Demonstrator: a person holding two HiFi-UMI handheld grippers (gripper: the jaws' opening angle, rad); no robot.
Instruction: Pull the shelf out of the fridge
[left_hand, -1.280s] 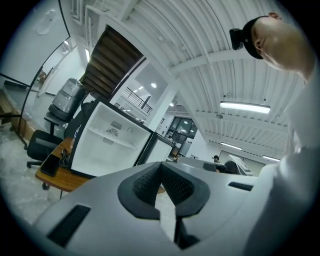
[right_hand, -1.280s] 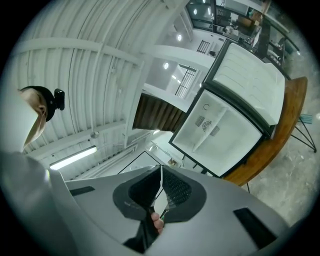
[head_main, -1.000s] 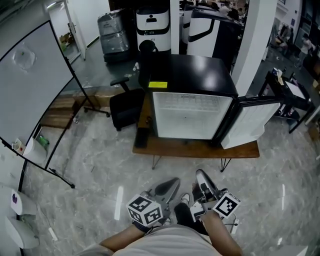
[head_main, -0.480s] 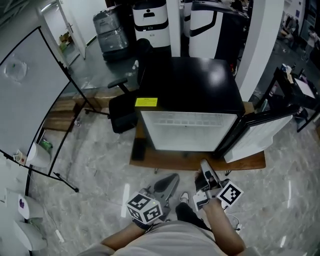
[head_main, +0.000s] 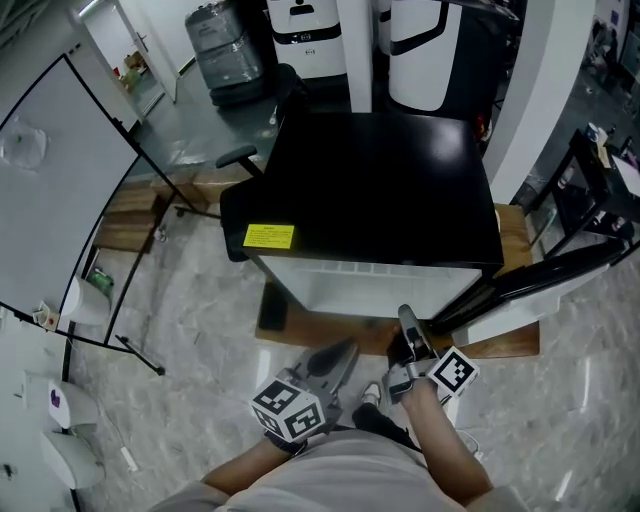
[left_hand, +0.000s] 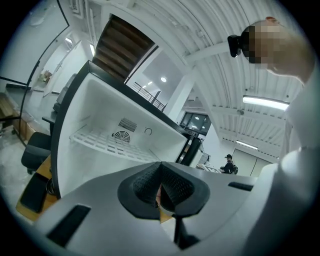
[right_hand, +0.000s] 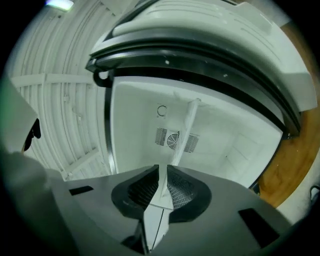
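A black mini fridge (head_main: 380, 190) stands on a low wooden table (head_main: 511, 236), its door (head_main: 545, 278) swung open to the right. The white wire shelf (left_hand: 107, 142) lies across the middle of the white interior, and it runs edge-on (right_hand: 188, 127) in the right gripper view. My right gripper (head_main: 407, 324) points at the fridge's open front, just short of it. Its jaws (right_hand: 161, 182) are almost together and just opening, with nothing between them. My left gripper (head_main: 336, 364) hangs lower and to the left, shut and empty (left_hand: 160, 184), facing the interior from farther off.
A large whiteboard on a stand (head_main: 50, 170) leans at the left. A black office chair (head_main: 238, 158) sits behind the fridge's left corner. A dark flat item (head_main: 272, 306) lies on the table's left end. White machines (head_main: 310, 40) stand at the back.
I have stepped closer, so the fridge now sits almost under the head camera. My right gripper has lifted forward to the fridge front. The left gripper stays low.
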